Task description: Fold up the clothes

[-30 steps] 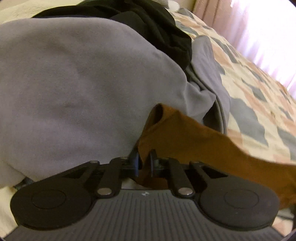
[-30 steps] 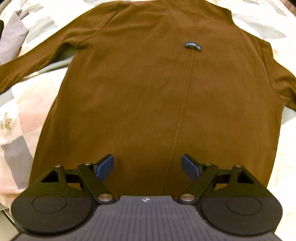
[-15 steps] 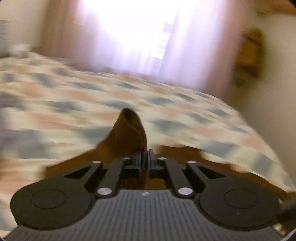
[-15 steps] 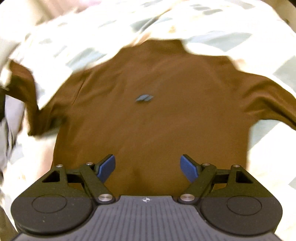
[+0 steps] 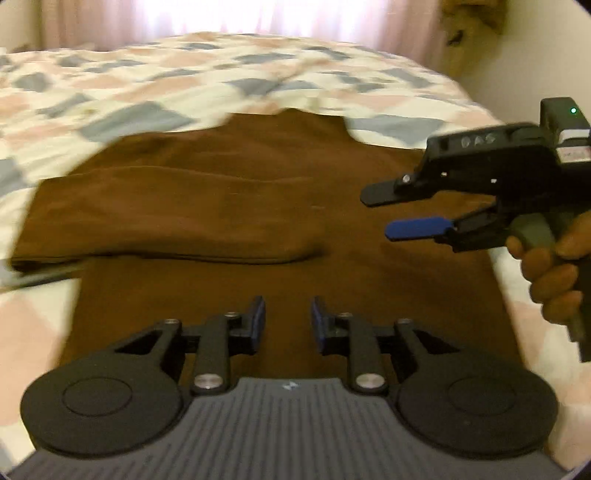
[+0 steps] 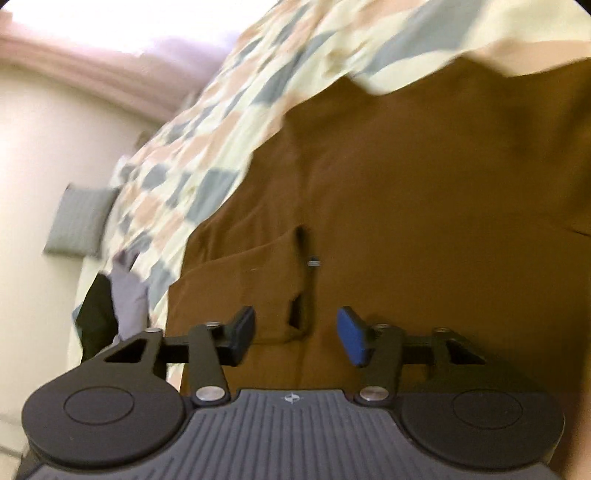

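Note:
A brown long-sleeved top (image 5: 280, 280) lies flat on the patchwork bedspread (image 5: 155, 85). One sleeve (image 5: 166, 218) is folded across its body. My left gripper (image 5: 286, 319) hovers low over the top near its lower part, open, with nothing between its fingers. My right gripper (image 5: 391, 210) is held by a hand (image 5: 550, 269) above the top's right side, open and empty. In the right wrist view the right gripper (image 6: 295, 332) looks along the top (image 6: 424, 229) with the folded sleeve (image 6: 240, 288) just ahead.
A grey garment (image 6: 127, 291) and a black garment (image 6: 96, 314) lie in a heap on the bed beyond the brown top. A grey pillow (image 6: 79, 219) leans at the wall. Pink curtains (image 5: 236, 18) hang behind the bed.
My left gripper carried the brown sleeve from beside the grey garment across onto the top's body and let it go; it now stands open. The right gripper has swung to the top's right side.

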